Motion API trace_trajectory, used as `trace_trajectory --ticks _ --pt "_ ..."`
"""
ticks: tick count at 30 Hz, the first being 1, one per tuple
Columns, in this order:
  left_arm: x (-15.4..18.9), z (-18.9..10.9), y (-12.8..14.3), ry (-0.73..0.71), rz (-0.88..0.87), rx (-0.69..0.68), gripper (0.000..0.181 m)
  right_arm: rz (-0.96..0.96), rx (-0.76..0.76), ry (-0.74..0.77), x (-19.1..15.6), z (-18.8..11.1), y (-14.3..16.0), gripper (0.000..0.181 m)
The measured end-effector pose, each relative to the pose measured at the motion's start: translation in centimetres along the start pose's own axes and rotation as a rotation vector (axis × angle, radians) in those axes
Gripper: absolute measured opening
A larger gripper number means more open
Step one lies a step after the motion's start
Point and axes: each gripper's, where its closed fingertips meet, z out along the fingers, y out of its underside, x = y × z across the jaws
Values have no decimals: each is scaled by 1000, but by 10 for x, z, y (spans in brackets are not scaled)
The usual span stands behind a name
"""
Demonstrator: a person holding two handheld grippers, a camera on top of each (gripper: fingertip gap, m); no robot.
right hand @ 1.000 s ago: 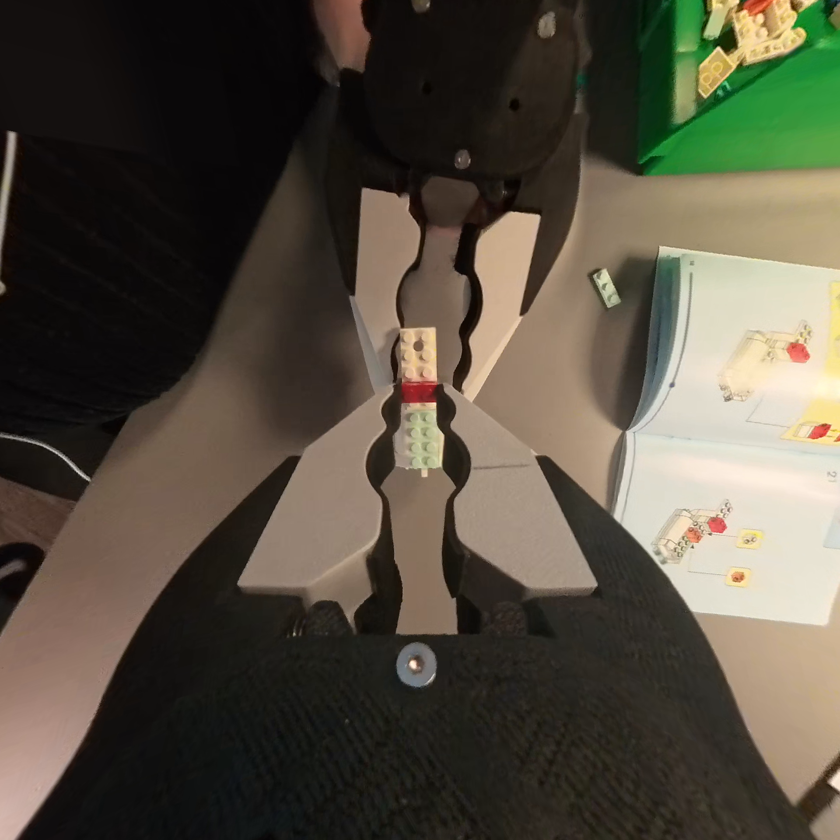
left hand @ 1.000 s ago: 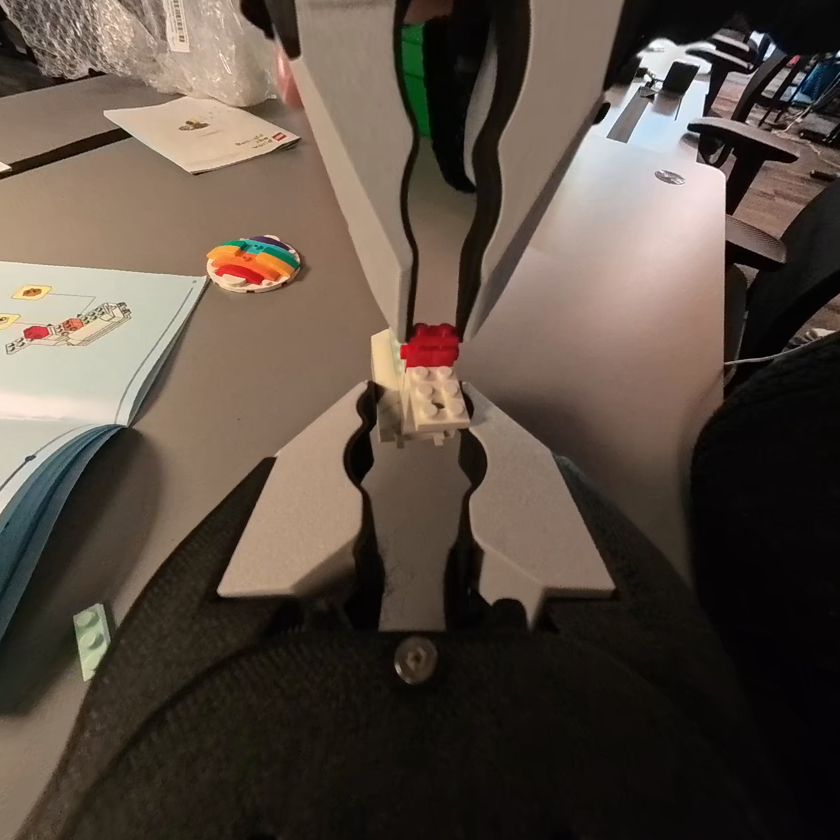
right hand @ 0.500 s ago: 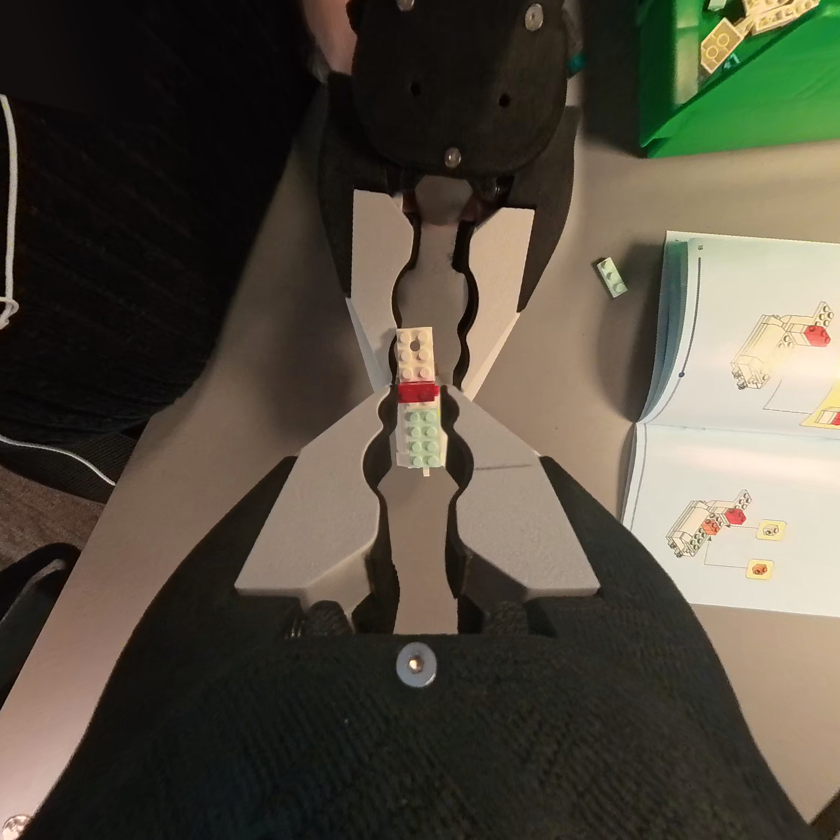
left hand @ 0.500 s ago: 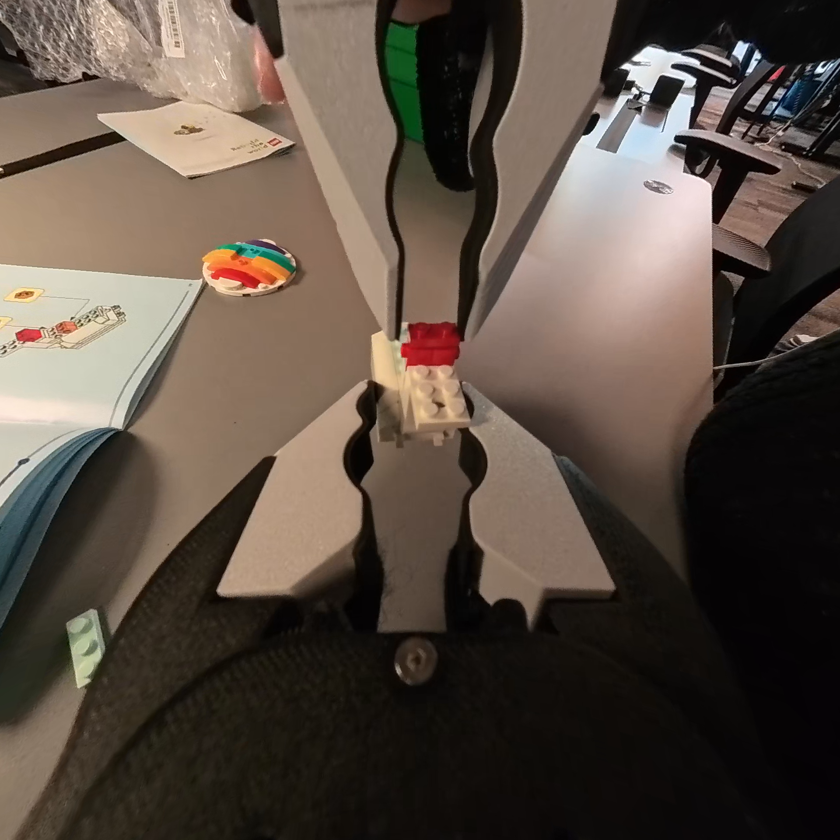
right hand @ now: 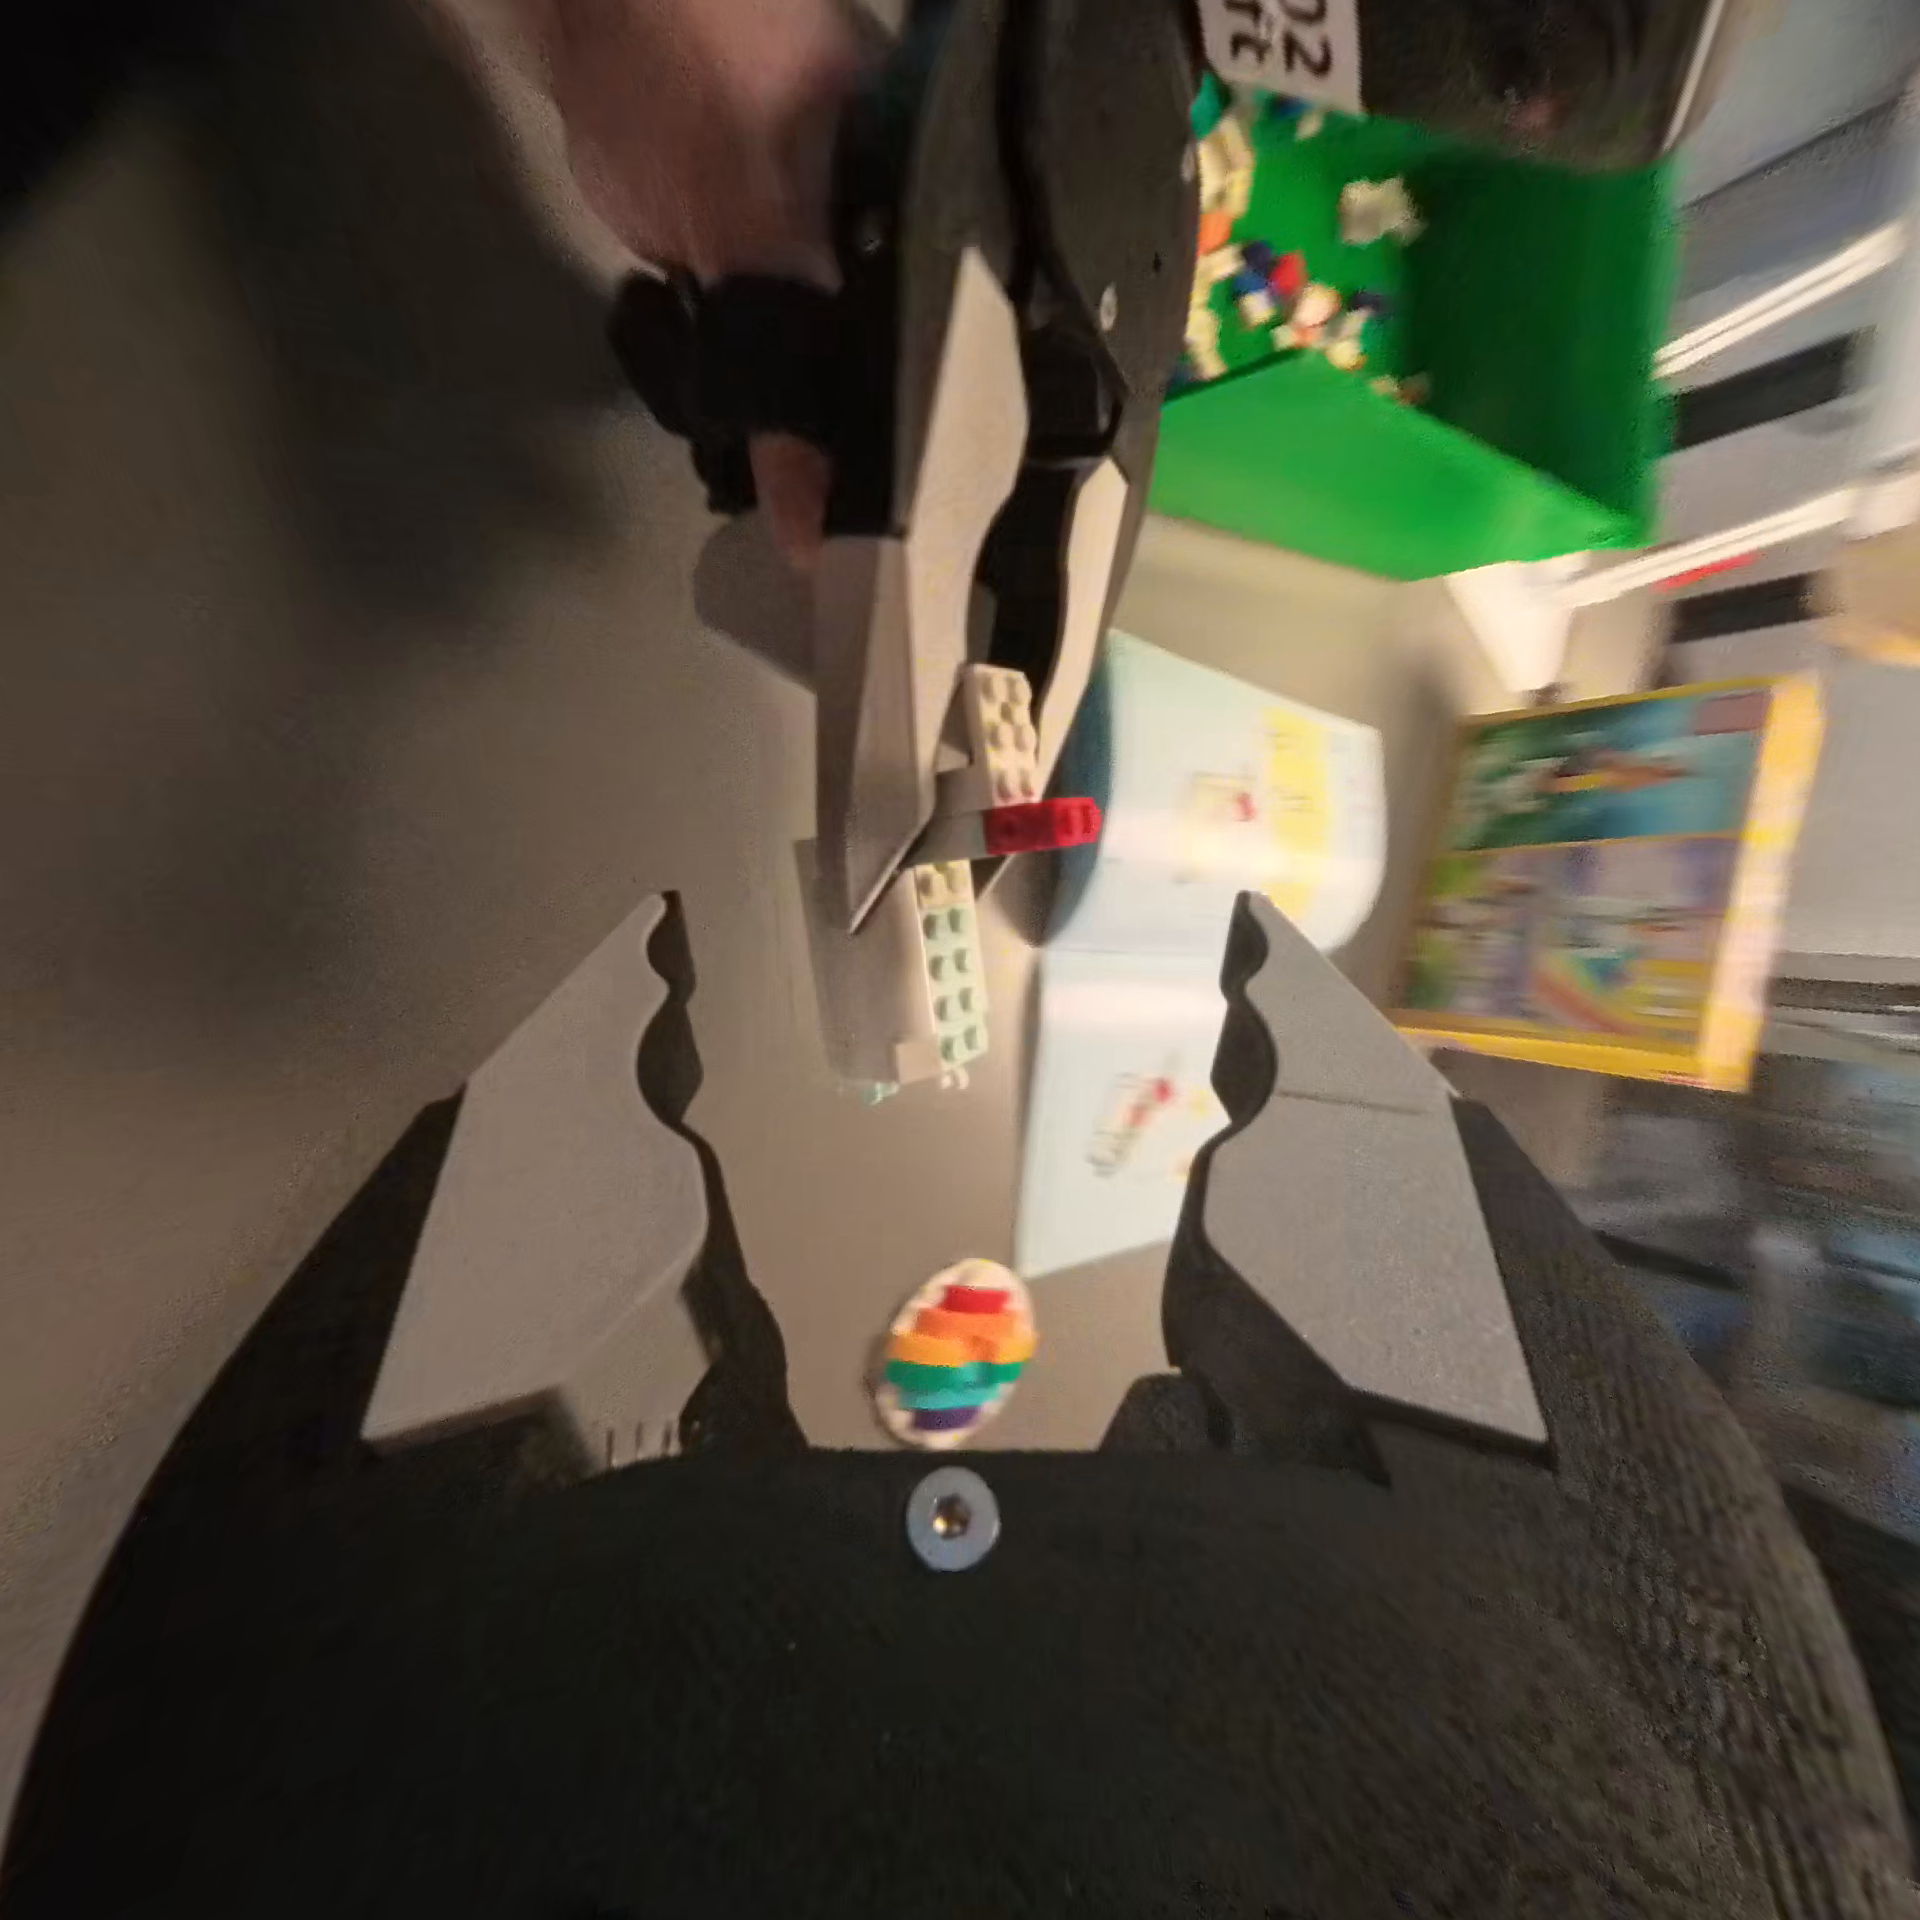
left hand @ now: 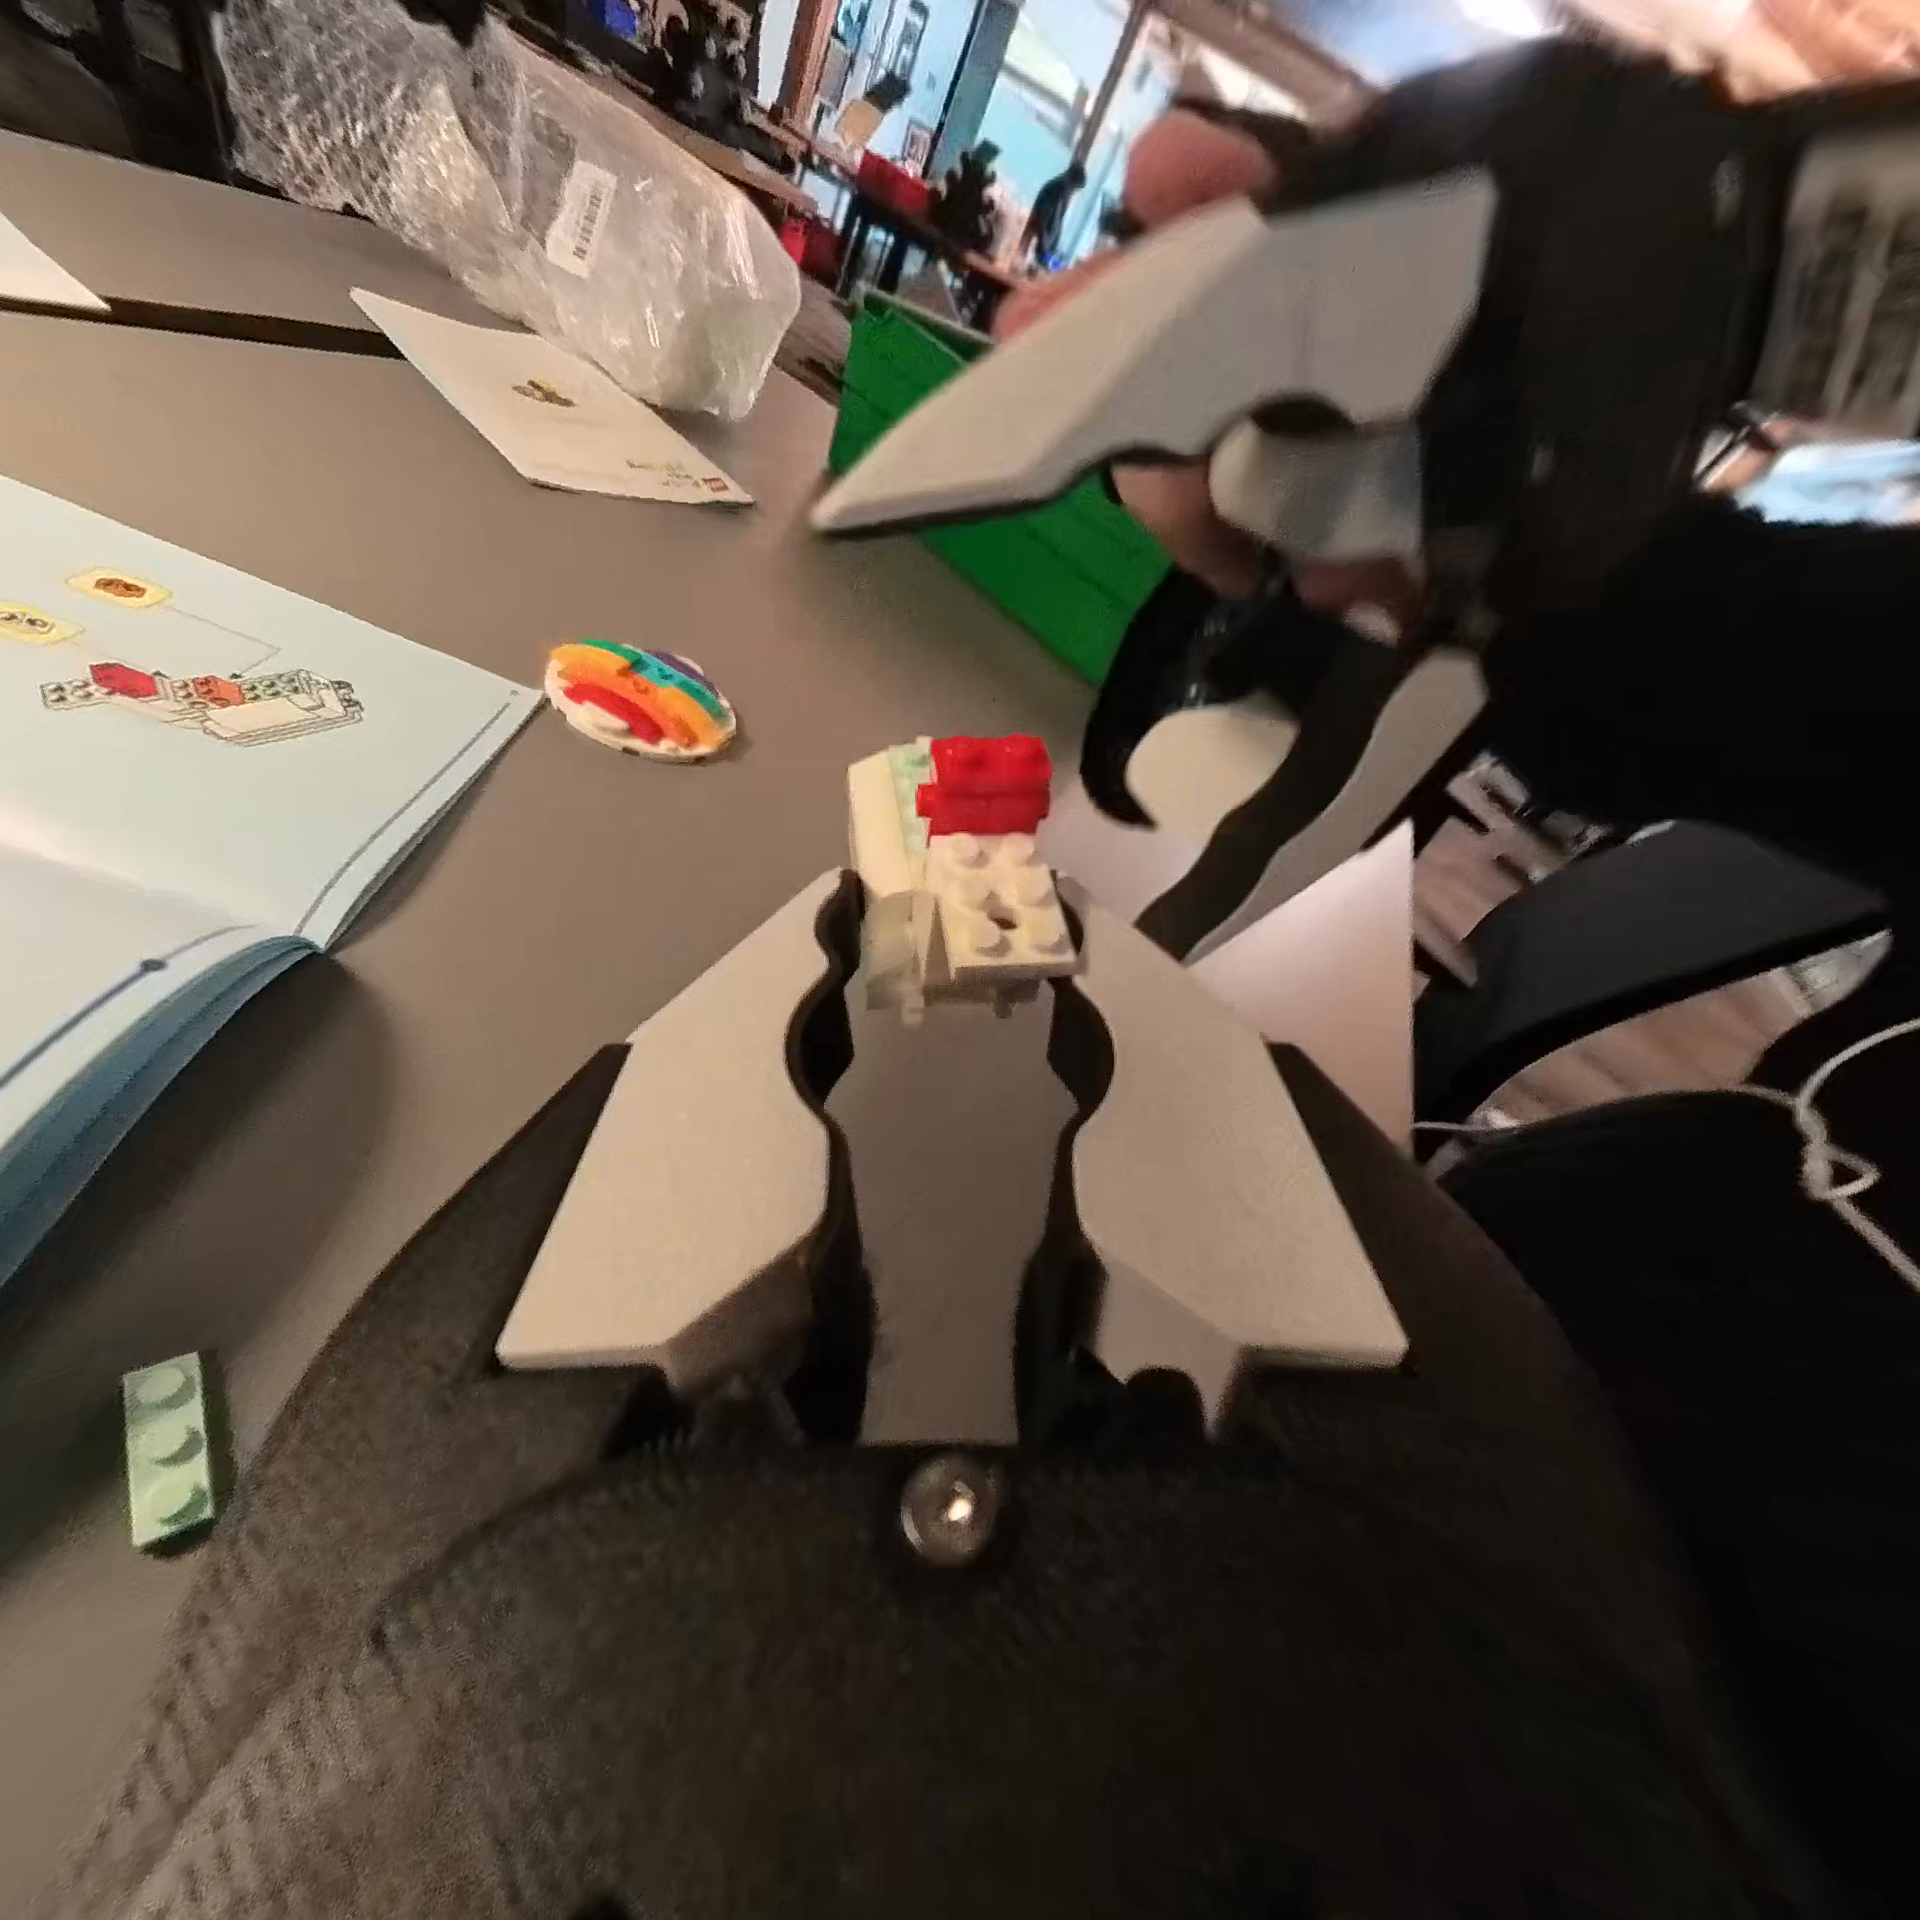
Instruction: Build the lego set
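Holding, left wrist view: your left gripper (left hand: 961, 914) is clamped on the white-and-red lego assembly (left hand: 961, 862), long axis running away from you.
Right wrist view: your right gripper (right hand: 956, 914) gapes empty, just short of the assembly's mint end.
Surface: grey table (left hand: 312, 436); green bin (left hand: 997, 530) beyond the assembly.

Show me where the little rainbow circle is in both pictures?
Left wrist view: the rainbow circle lies on the grey table, left of centre, just right of the open booklet.
Right wrist view: it sits low in the middle, between the right gripper's open jaws.
Shared landmark: the green bin.
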Motion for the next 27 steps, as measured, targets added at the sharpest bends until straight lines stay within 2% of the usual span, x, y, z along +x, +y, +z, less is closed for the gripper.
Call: trace_trajectory --ticks 3,8,12,27 --pt "-1 0 -5 32 -72 22 33 -163 -49 165 3 4 -1 100" --pt "7 3 -7 90 -137 33 33 -250 -100 271 7 10 -3 83" --pt "10 6 -6 108 -144 29 33 -260 -110 288 9 12 0 64" --pt "10 14 0 76 -133 -21 33 -277 -163 230 2 11 9 60"
